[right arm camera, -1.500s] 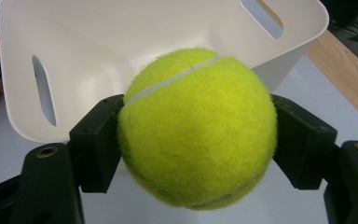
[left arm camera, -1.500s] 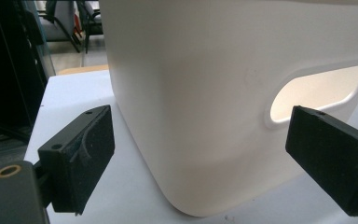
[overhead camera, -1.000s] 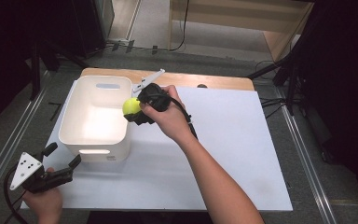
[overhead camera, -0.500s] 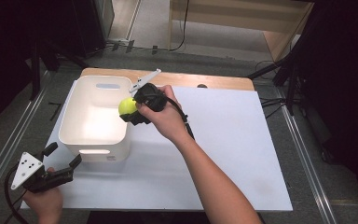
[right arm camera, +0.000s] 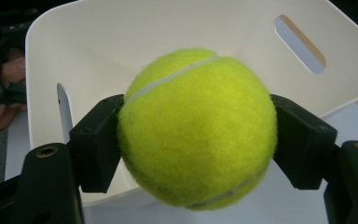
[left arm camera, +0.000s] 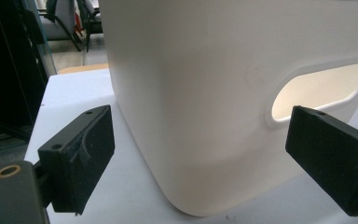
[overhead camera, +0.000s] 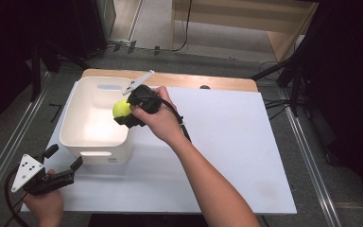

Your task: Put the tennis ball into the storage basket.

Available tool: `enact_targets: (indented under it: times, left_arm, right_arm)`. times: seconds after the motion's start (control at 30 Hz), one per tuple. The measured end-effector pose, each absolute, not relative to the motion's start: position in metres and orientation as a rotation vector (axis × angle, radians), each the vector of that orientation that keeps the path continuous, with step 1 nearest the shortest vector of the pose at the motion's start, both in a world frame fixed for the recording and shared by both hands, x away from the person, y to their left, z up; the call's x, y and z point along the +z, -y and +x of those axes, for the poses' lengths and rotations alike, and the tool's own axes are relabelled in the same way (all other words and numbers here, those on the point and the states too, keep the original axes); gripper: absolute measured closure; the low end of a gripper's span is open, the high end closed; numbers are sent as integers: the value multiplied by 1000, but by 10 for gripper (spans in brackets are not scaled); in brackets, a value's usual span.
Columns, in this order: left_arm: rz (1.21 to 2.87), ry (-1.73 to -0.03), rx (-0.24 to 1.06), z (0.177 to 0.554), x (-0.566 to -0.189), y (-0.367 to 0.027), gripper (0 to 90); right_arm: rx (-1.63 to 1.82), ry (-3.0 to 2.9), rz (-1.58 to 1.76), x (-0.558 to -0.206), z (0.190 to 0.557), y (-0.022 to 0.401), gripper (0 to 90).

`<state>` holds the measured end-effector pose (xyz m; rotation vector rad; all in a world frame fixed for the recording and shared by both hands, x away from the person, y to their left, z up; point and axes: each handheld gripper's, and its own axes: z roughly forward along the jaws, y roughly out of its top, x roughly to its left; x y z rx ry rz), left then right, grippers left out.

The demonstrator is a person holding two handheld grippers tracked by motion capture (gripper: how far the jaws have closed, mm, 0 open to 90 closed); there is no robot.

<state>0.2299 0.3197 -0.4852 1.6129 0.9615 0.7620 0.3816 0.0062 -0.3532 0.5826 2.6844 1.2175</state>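
A yellow-green tennis ball (overhead camera: 120,109) (right arm camera: 196,128) is clamped between the pads of my right gripper (overhead camera: 123,111) (right arm camera: 196,144), which holds it over the right rim of the white bin (overhead camera: 93,142) (right arm camera: 121,42). The bin stands on the left part of the white board and looks empty inside. My left gripper (overhead camera: 65,161) (left arm camera: 214,158) rests low at the board's front left corner, jaws open, facing the bin's (left arm camera: 205,102) near wall and its handle slot (left arm camera: 317,88) without touching it.
The white board (overhead camera: 227,142) lies on a wooden tabletop (overhead camera: 217,82) whose far edge shows behind it. Metal rails run along both sides of the table. Dark stands and cables crowd the floor behind and to the right.
My right gripper has carried the ball slightly left, from beside the bin's right wall to over its rim. The left gripper has stayed where it was.
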Motion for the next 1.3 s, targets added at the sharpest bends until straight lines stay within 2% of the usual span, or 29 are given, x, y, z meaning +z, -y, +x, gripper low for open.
enact_targets:
  times: [0.93, 1.3]
  left_arm:
    - [1615, -956, 765, 230, -485, -319, 79]
    - [1615, -959, 766, 230, -485, -319, 79]
  right_arm:
    - [1150, -2790, 493, -375, 381, -33, 234]
    - [1161, -2792, 504, -373, 379, -28, 145]
